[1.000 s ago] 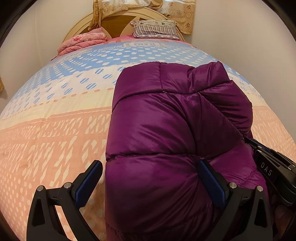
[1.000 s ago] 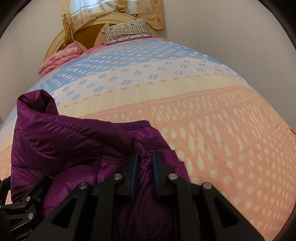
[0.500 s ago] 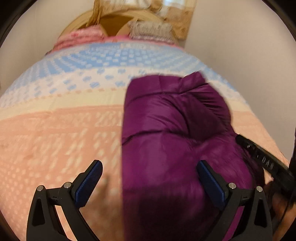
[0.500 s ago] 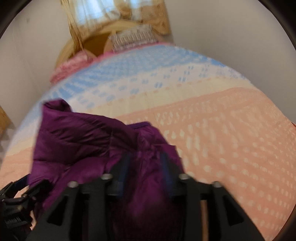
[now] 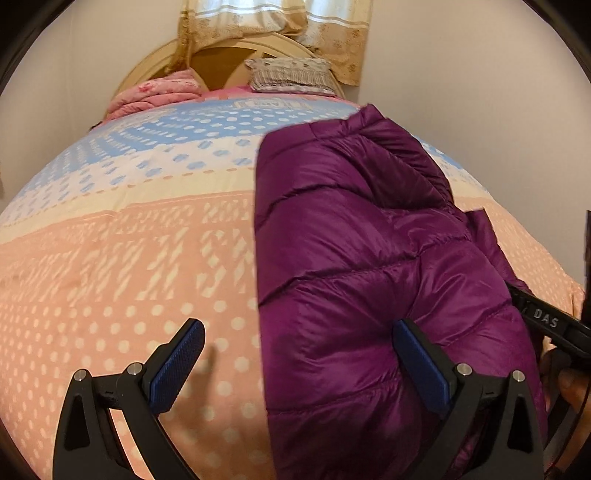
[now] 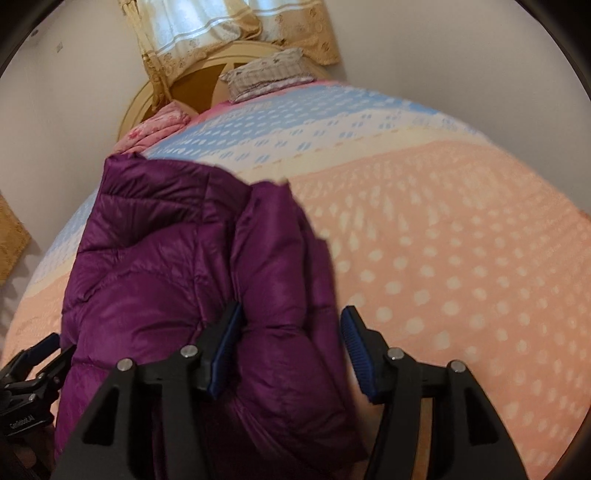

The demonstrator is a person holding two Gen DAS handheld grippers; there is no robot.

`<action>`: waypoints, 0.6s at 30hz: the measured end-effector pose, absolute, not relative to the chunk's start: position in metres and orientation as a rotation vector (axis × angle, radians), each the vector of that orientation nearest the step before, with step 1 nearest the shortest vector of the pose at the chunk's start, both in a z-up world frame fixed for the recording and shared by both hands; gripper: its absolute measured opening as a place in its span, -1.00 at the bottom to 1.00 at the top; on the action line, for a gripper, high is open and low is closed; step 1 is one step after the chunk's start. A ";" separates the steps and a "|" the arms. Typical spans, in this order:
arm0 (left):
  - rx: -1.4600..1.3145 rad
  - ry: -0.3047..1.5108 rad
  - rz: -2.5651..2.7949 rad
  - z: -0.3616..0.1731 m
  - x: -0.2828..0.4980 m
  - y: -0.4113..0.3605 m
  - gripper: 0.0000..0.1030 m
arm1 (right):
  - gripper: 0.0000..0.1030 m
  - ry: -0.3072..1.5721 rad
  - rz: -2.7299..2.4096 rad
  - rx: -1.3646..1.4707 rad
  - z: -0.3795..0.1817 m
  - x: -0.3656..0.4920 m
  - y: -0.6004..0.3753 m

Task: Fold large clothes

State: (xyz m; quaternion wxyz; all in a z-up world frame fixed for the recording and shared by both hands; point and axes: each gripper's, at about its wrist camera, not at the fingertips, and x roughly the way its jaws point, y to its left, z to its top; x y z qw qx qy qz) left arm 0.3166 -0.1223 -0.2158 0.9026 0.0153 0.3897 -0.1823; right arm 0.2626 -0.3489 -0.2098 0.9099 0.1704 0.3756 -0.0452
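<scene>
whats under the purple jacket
The purple jacket lies folded on the dotted bedspread, which shows all around it. Whatever sits directly beneath, including any tucked sleeves, is covered by the padding and cannot be seen.

Plain pale walls (image 5: 92, 55) — gold curtains (image 5: 273, 22) above arched headboard (image 5: 155, 70).

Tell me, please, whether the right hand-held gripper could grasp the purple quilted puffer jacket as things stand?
Probably yes: the right hand-held gripper is open, with the purple quilted puffer jacket bulging between its fingers and nothing blocking.
</scene>
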 end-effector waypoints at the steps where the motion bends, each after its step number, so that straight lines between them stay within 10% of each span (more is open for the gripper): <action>1: 0.027 0.811 -0.388 -0.217 0.320 -0.125 0.98 | 0.14 0.781 -0.087 0.358 -0.210 0.264 -0.350; 5: -0.025 0.846 -0.448 -0.221 0.325 -0.127 0.96 | 0.02 0.792 -0.034 0.349 -0.211 0.266 -0.348; 18: 0.145 0.734 -0.437 -0.189 0.295 -0.155 -0.33 | -0.53 0.707 0.015 0.335 -0.200 0.246 -0.327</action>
